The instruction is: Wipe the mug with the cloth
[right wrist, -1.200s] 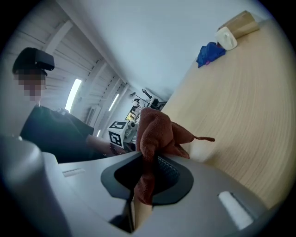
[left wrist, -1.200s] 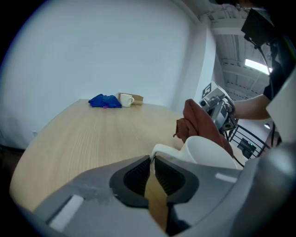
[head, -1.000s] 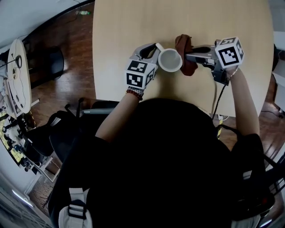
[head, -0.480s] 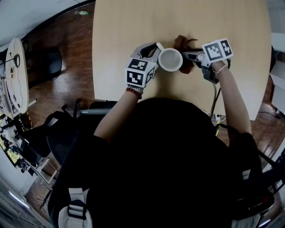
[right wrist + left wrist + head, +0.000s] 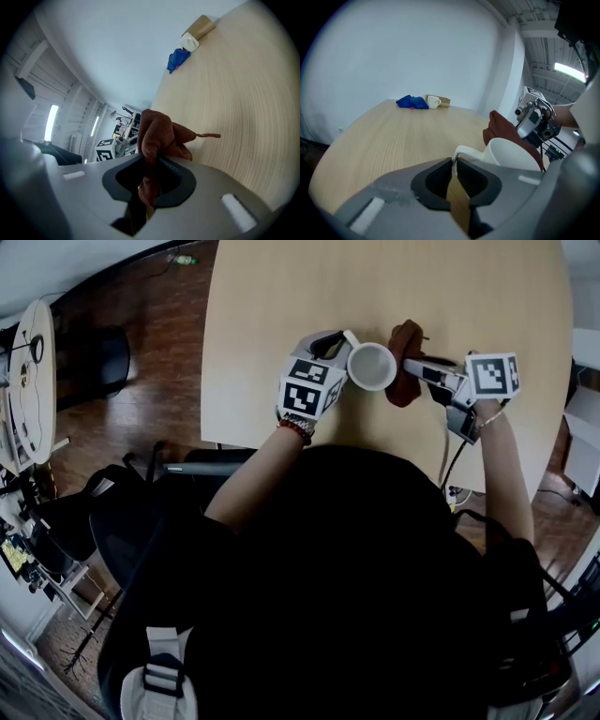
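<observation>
Mug [image 5: 371, 367], handle clamped by left gripper [image 5: 453, 165], upper centre; cloth [image 5: 406, 381], pinched in right gripper [image 5: 151, 165], has been rolled along its side: wiping judged underway.

Pale wooden desk [image 5: 281, 296] with rounded corners, over dark plank floor [image 5: 141, 399]. Bunched at the desk's far edge: crumpled blue rag [image 5: 412, 102], small white cup [image 5: 433, 101] just beside it, brown box [image 5: 445, 101] on the cup's other side. Well off the desk's left edge, a round white tabletop [image 5: 33, 399] with small clutter. Near that corner, a black chair [image 5: 80, 526].
</observation>
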